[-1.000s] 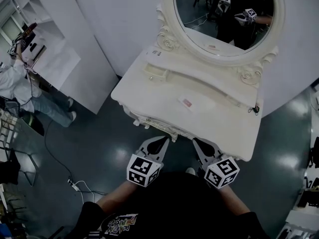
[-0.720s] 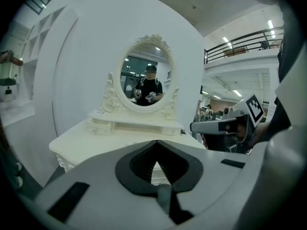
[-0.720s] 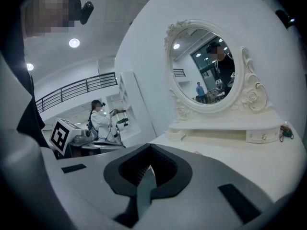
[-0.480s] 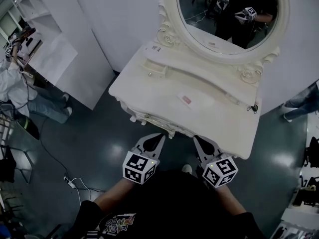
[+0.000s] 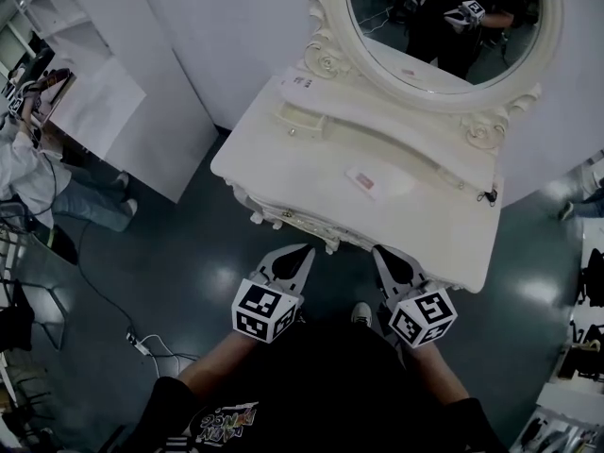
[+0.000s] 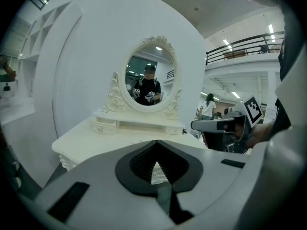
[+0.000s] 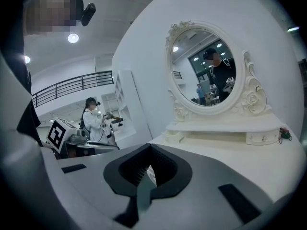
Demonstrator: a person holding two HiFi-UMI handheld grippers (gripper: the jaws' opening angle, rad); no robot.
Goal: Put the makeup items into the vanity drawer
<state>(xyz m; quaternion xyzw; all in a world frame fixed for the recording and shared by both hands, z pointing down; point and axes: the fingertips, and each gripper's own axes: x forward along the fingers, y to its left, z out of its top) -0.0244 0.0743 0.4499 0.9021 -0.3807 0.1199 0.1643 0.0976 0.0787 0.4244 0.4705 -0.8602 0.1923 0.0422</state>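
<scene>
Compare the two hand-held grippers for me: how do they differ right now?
The left gripper angles toward the picture's right, the right gripper toward its left, so their tips converge. The left gripper's marker cube bears a different black-and-white pattern from the right gripper's marker cube. Shared: both have fingers closed on nothing and are held in front of the vanity.

The left gripper [image 5: 300, 253] edged slightly forward toward the front edge of the vanity [image 5: 311, 170], while a passer-by's legs [image 5: 585, 196] entered at the head view's right edge.
</scene>
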